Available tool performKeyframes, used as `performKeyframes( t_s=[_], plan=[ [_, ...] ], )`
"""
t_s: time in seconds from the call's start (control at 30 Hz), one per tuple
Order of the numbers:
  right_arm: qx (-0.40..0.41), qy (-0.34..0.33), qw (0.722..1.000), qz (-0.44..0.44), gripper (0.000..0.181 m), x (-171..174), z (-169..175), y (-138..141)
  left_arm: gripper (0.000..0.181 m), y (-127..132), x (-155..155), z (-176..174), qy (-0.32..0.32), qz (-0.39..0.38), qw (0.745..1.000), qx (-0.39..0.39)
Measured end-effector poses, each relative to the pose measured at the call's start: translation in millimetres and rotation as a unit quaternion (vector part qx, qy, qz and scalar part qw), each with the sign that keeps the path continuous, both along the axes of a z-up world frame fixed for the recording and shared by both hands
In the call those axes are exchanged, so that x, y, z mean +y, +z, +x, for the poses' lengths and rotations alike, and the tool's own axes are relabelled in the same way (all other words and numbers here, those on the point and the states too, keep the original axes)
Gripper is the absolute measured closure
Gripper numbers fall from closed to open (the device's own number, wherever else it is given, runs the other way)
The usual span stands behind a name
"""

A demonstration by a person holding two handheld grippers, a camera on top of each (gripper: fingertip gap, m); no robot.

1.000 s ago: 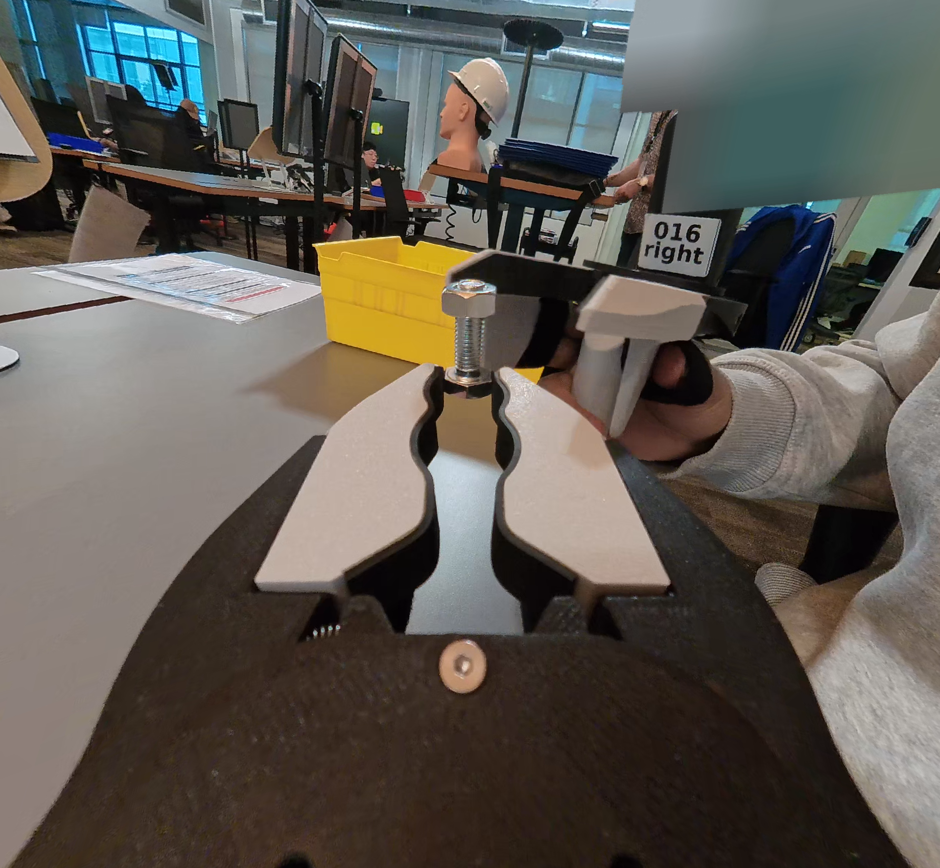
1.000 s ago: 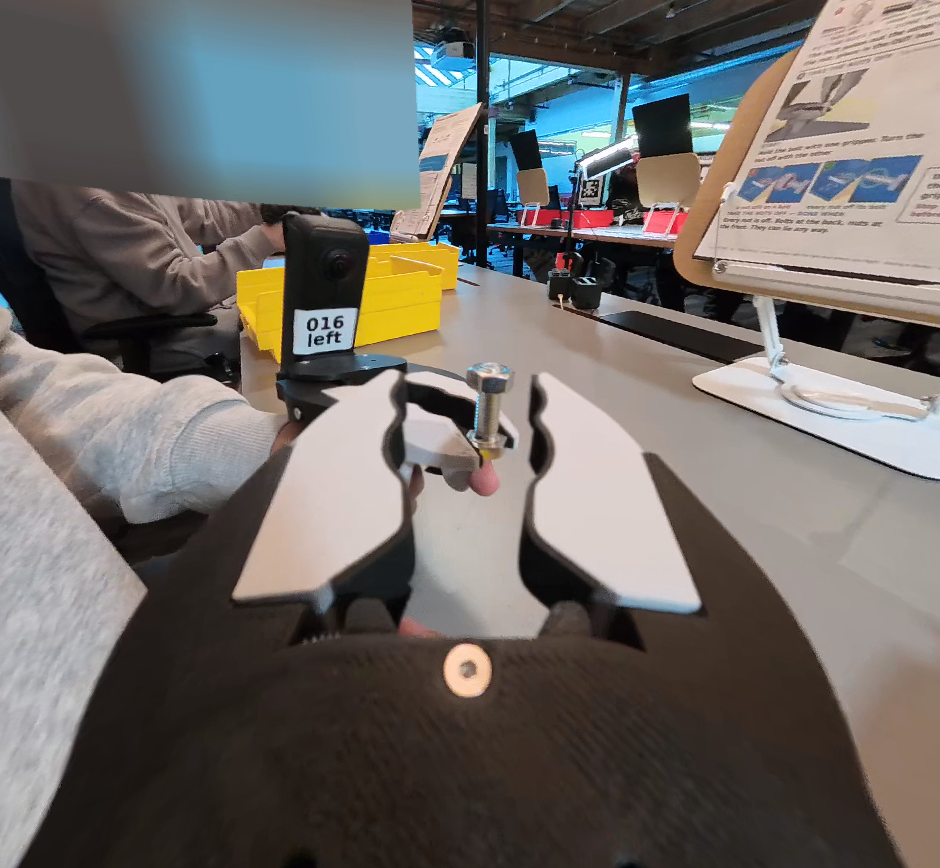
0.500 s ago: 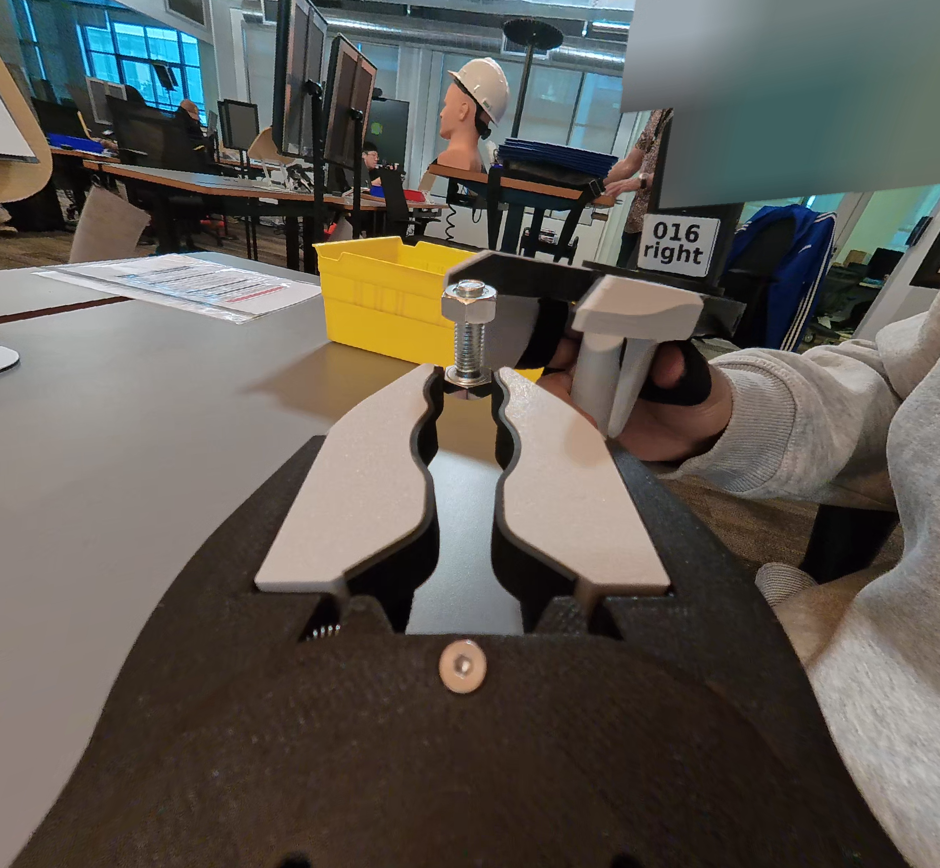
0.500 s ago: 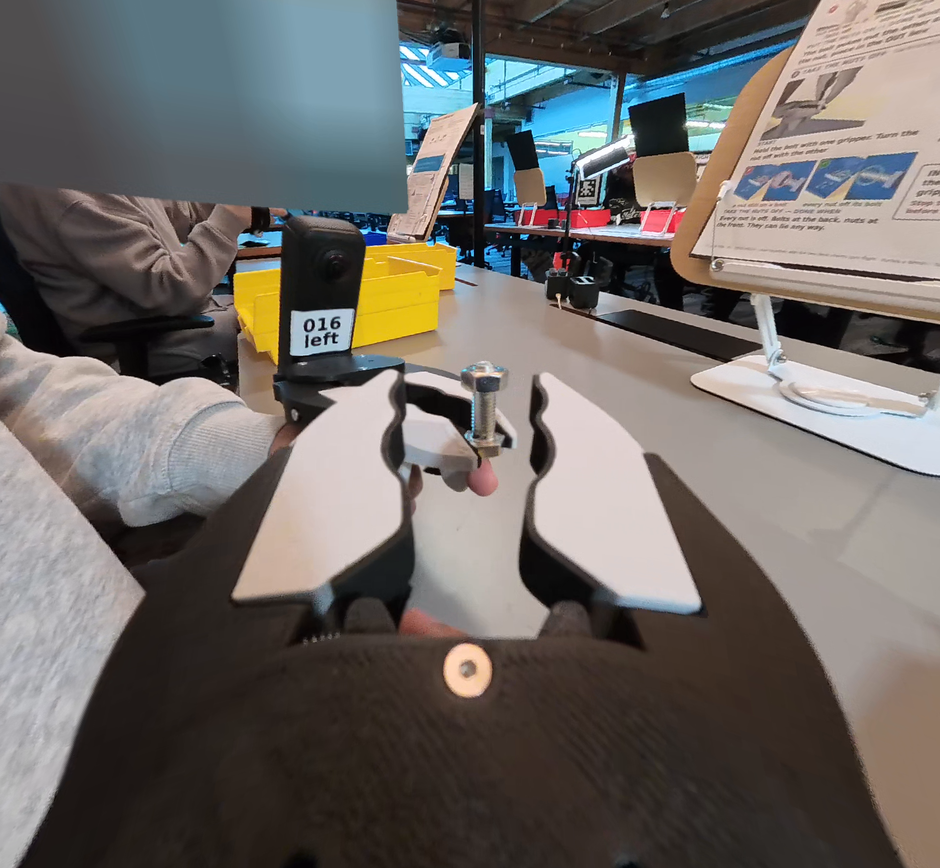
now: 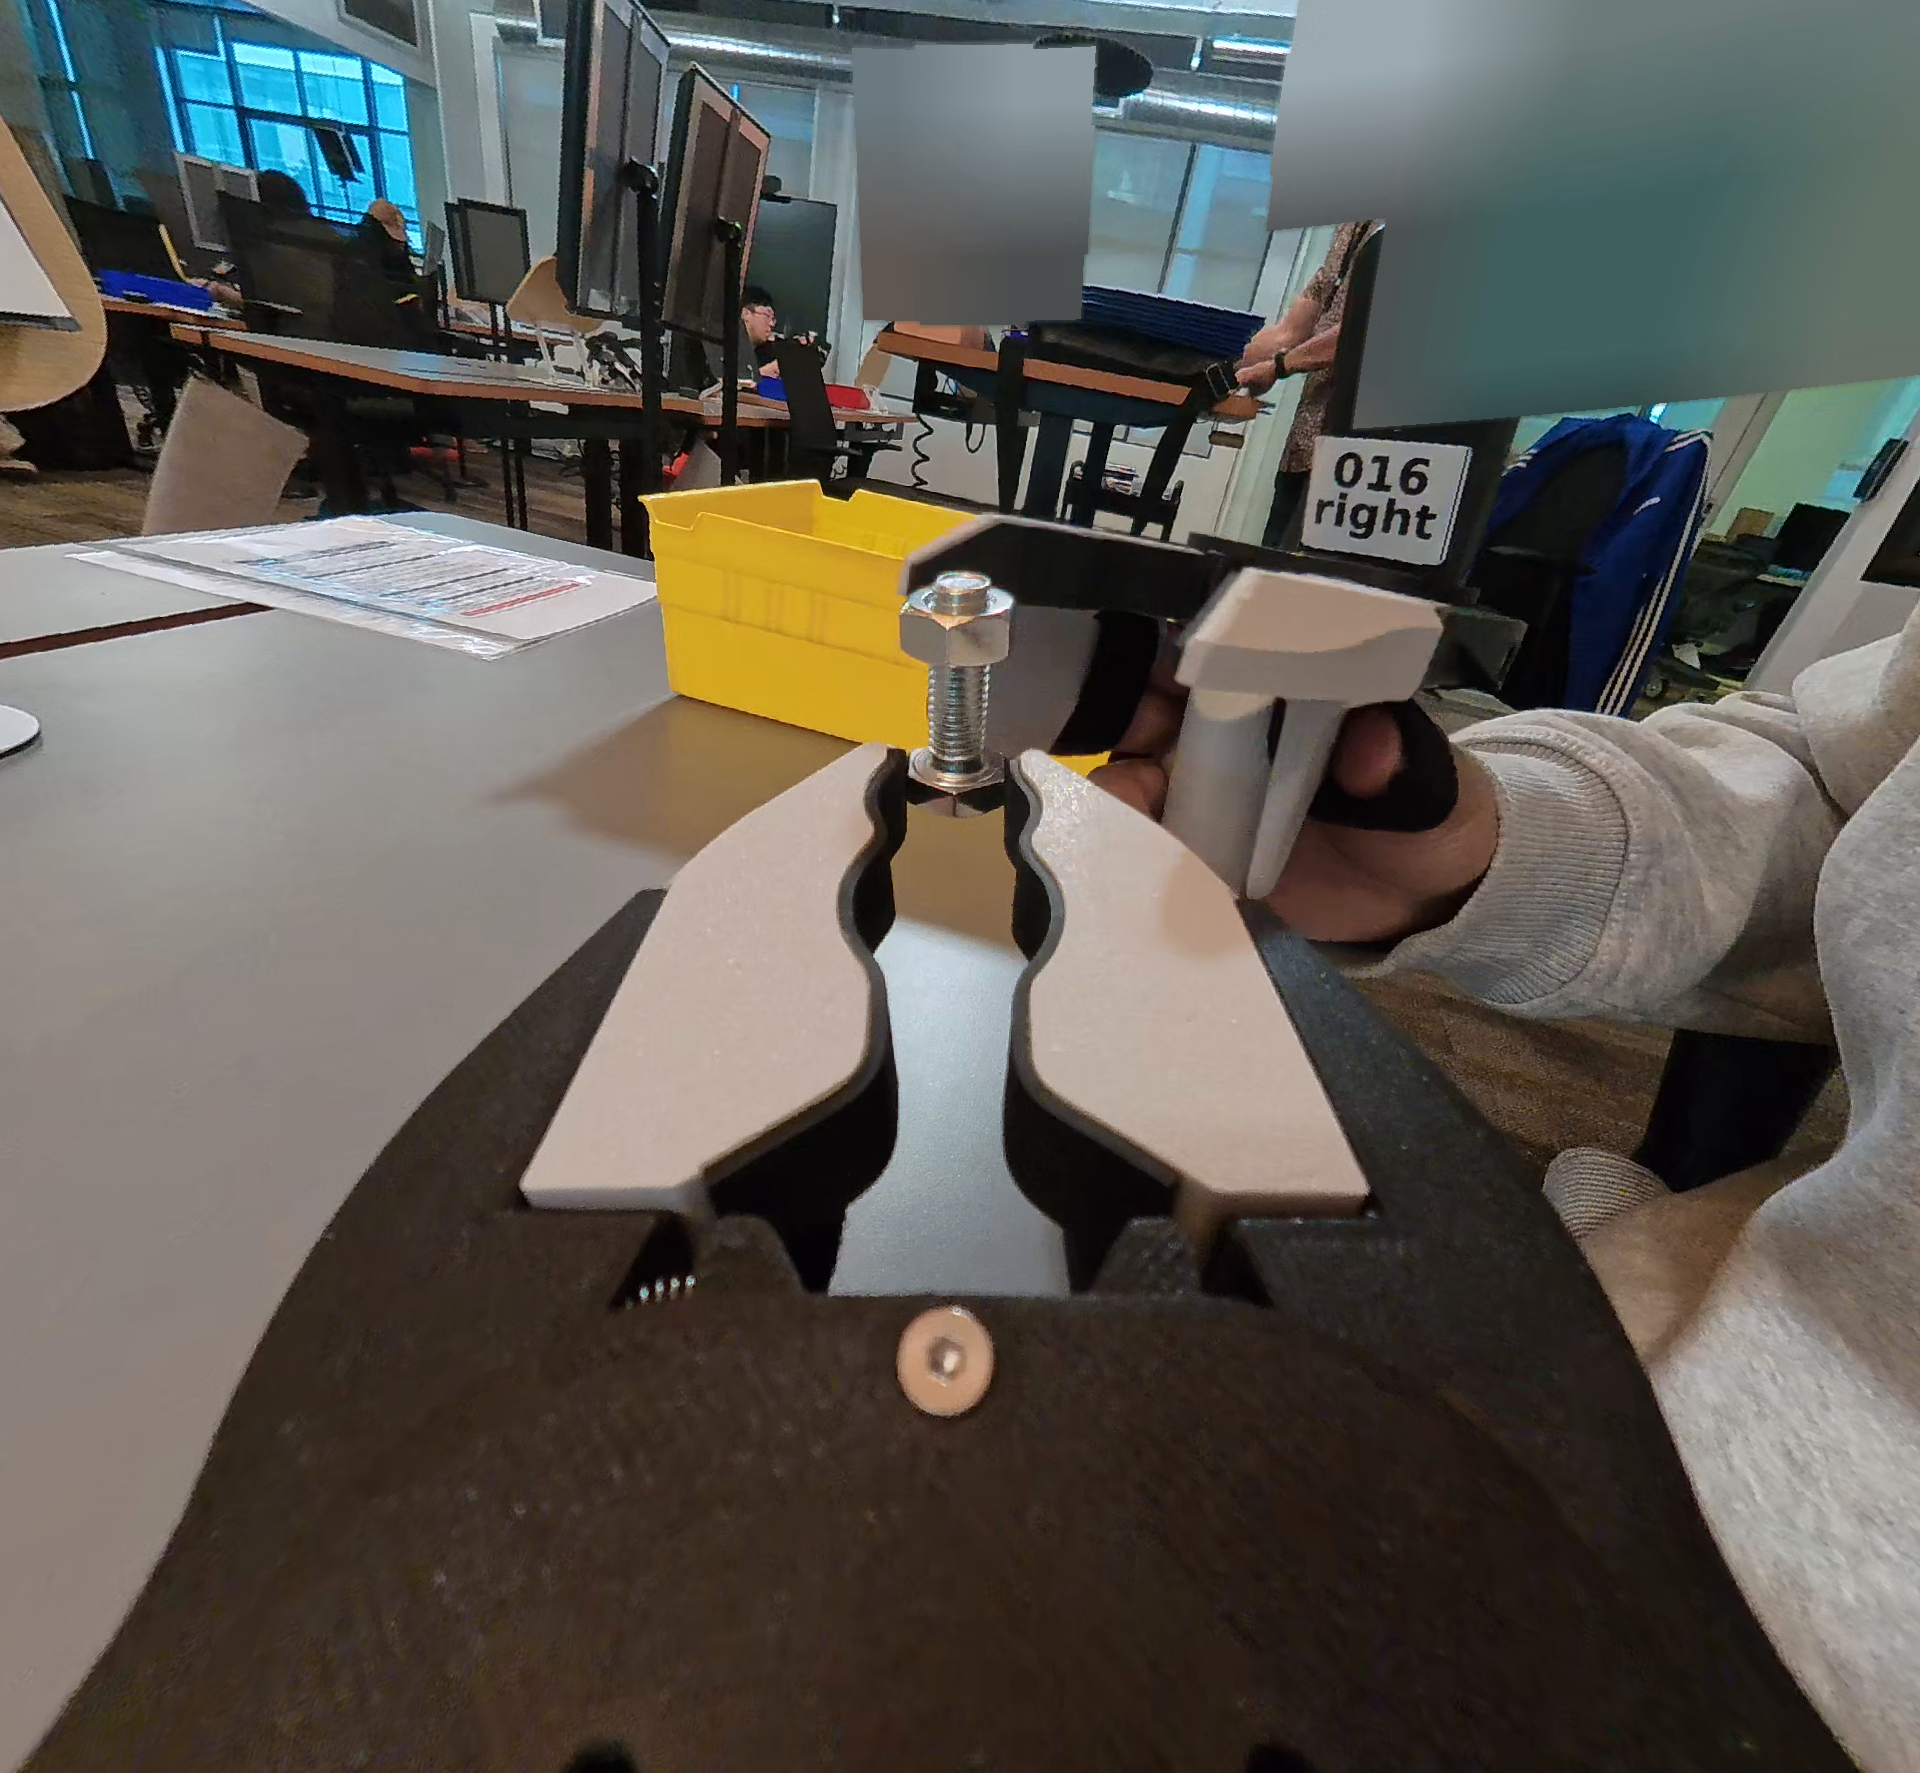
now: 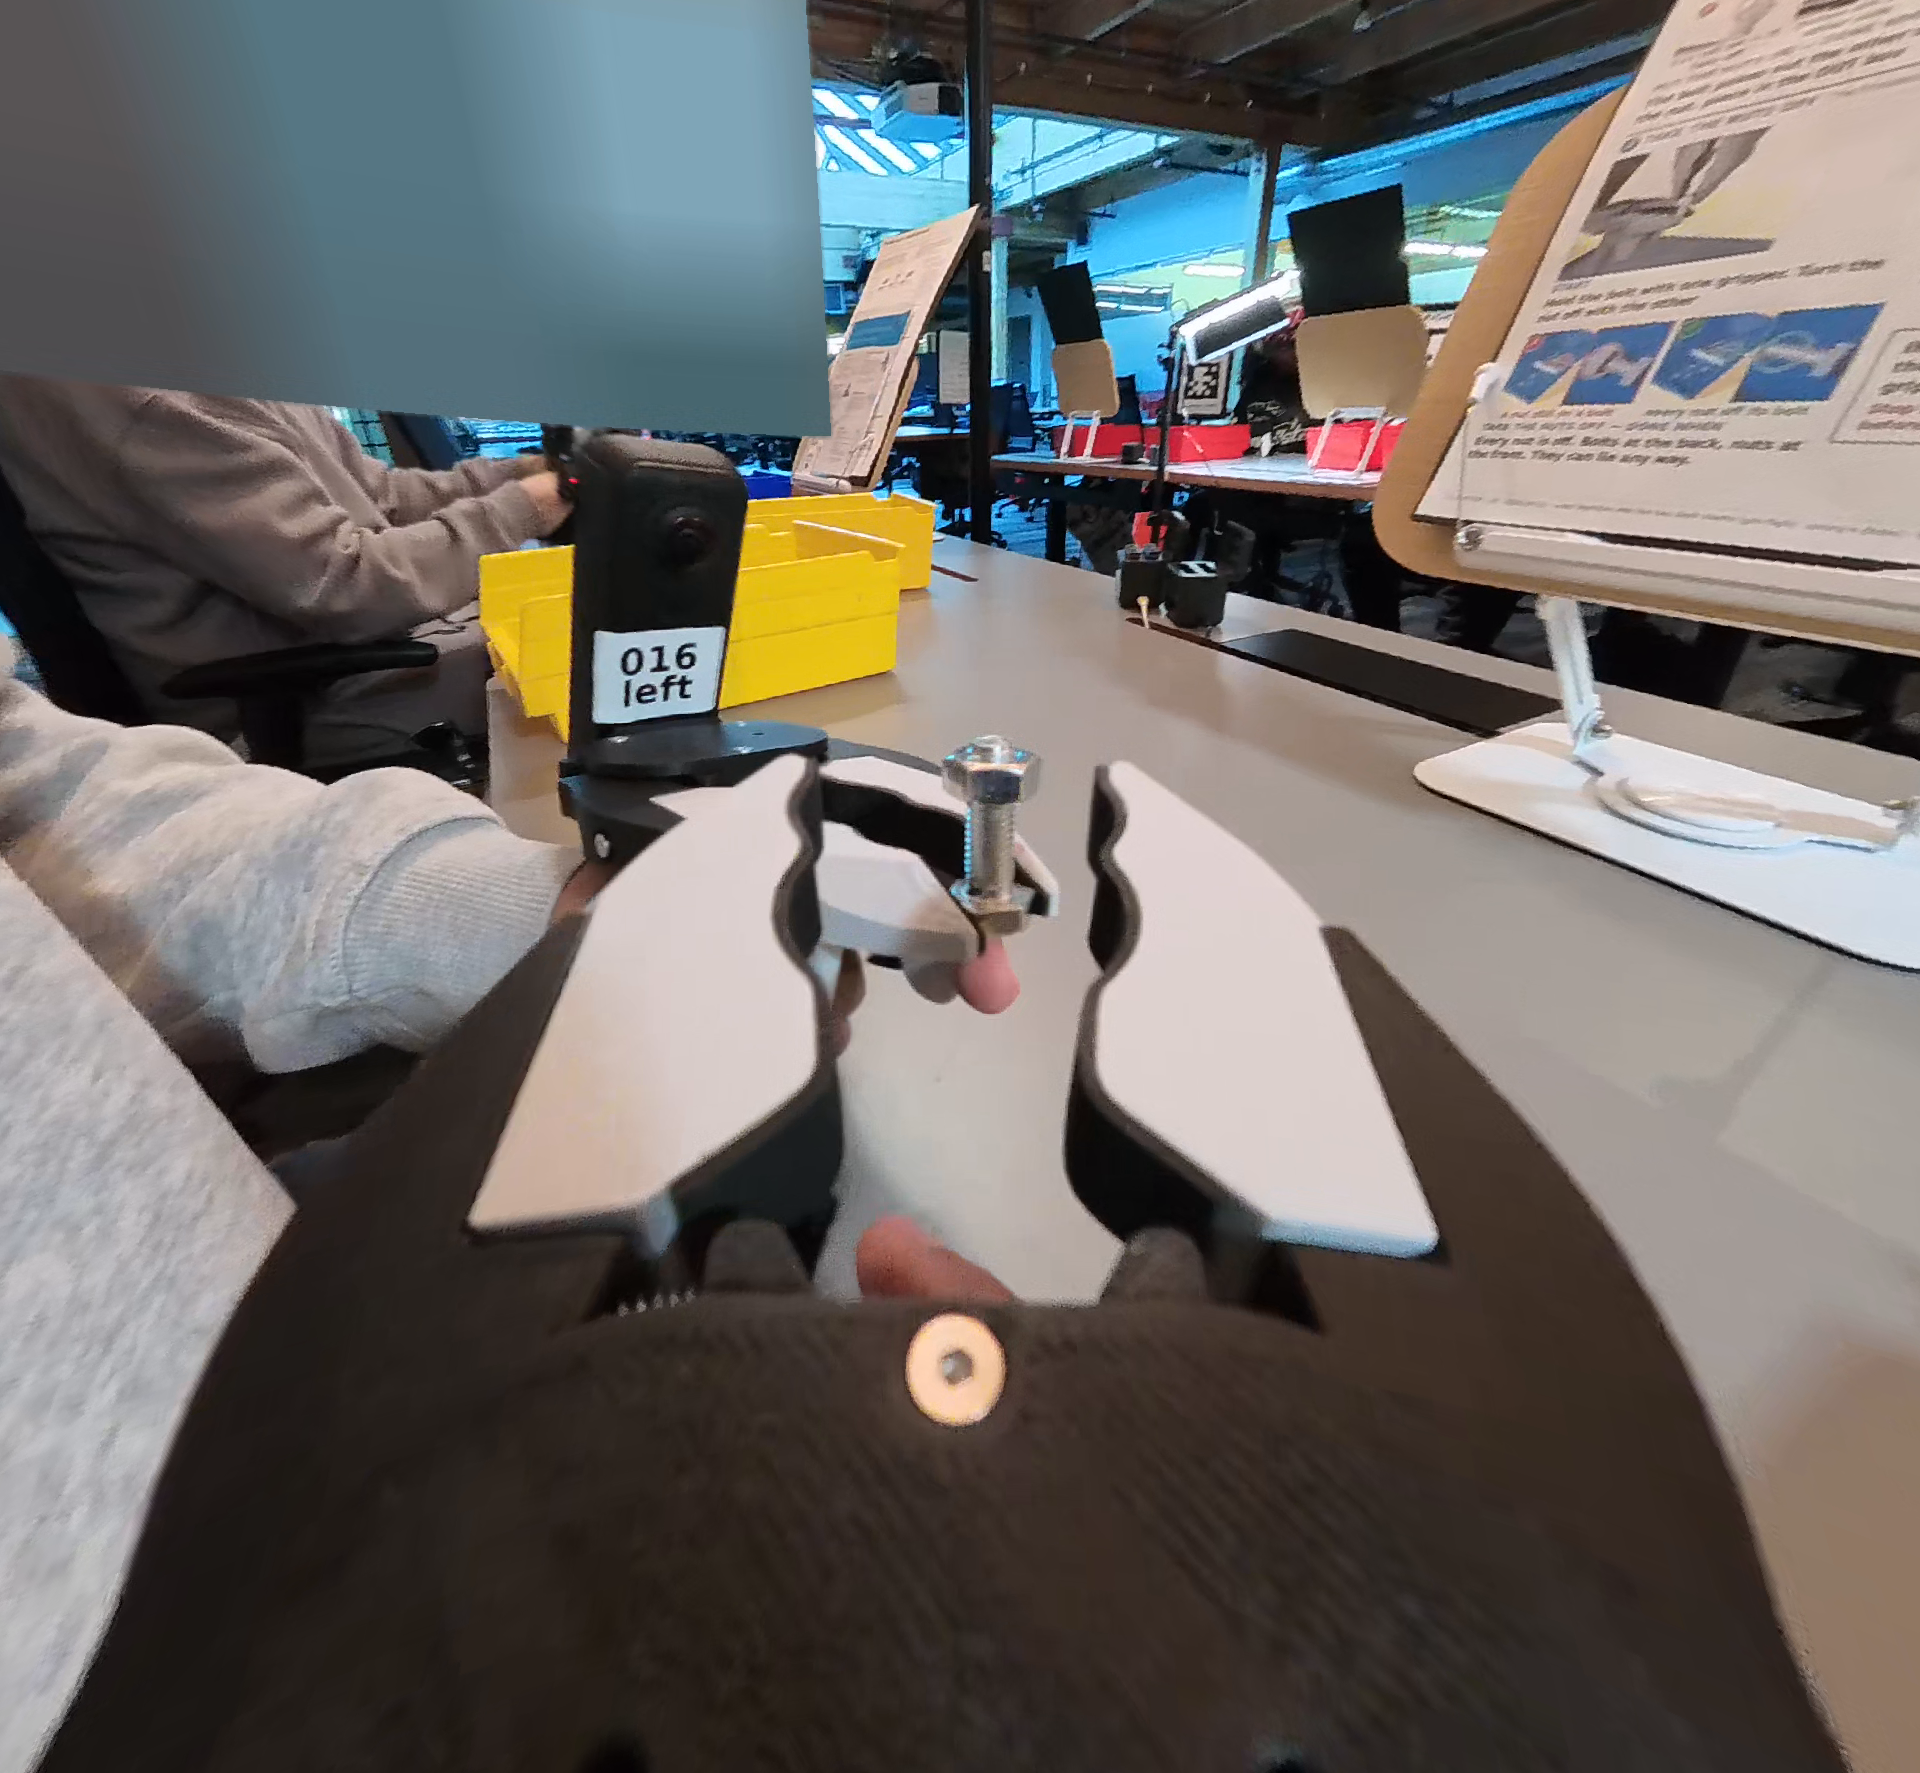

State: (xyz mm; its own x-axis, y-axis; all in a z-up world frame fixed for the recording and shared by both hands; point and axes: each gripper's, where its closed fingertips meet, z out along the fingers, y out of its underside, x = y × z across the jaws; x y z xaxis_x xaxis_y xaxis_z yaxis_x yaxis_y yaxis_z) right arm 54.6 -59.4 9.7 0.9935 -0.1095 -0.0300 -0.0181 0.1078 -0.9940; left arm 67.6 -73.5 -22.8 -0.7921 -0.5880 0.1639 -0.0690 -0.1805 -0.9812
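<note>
My left gripper (image 5: 954,773) is shut on the hex head of a silver bolt (image 5: 954,705) and holds it upright above the grey table (image 5: 260,892). A nut (image 5: 954,627) sits near the top of the thread. In the right wrist view, my right gripper (image 6: 953,773) is open and empty. The nut (image 6: 990,767) stands just ahead of the gap between its fingertips, untouched. The left gripper's fingers (image 6: 883,902) clamp the bolt head there. In the left wrist view, a black finger (image 5: 1049,565) of the right gripper reaches in behind the nut.
A yellow bin (image 5: 769,601) stands behind the bolt, with a laminated sheet (image 5: 395,570) to its left. In the right wrist view, yellow bins (image 6: 821,601) are at the back left. A document stand (image 6: 1683,788) is on the right, with a black strip (image 6: 1371,674) beside it. Less than 4 cm separates the two grippers' tips.
</note>
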Motion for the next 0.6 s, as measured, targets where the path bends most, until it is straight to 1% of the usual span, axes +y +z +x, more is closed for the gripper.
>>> performKeyframes(
  t_s=[0.03,0.1,0.13,0.17,0.2,0.27,0.3,0.4,0.43,0.6],
  plan=[
    [0.0,0.007,1.0,-0.004,0.132,1.3,-2.6,-1.3,0.163,-0.1,0.1,0.2,0.0,0.0,1.0,0.001],
    [-0.009,0.019,1.0,-0.012,0.142,1.6,-8.2,-1.6,0.163,-0.2,0.0,0.2,0.0,0.0,1.0,0.002],
    [-0.017,0.024,0.999,-0.018,0.155,-0.2,-11.0,-0.7,0.163,-0.3,0.2,0.2,0.0,0.0,1.0,0.002],
    [-0.024,0.03,0.999,-0.022,0.178,-2.3,-14.1,0.3,0.163,-0.6,0.2,0.4,0.0,-0.001,1.0,0.004],
    [-0.029,0.029,0.999,-0.02,0.181,-3.6,-14.7,2.0,0.163,-0.7,0.3,0.4,0.0,-0.001,1.0,0.005],
    [-0.032,0.02,0.999,-0.014,0.181,-4.5,-11.9,3.5,0.163,-0.7,0.5,0.6,0.0,-0.001,1.0,0.005],
    [-0.029,0.015,0.999,-0.012,0.175,-4.0,-9.9,3.1,0.163,-0.7,0.3,0.5,0.0,-0.001,1.0,0.005],
    [-0.024,-0.007,1.0,-0.004,0.147,-2.7,-2.1,2.7,0.163,-0.9,0.2,0.4,0.001,0.0,1.0,0.004],
    [-0.024,-0.011,1.0,-0.002,0.142,-2.7,-0.8,2.8,0.163,-1.1,0.1,0.4,0.001,0.001,1.0,0.005],
    [-0.018,-0.008,1.0,-0.014,0.139,0.7,-0.9,-2.8,0.163,-1.9,-0.6,0.4,-0.001,0.003,1.0,0.008]
  ],
)
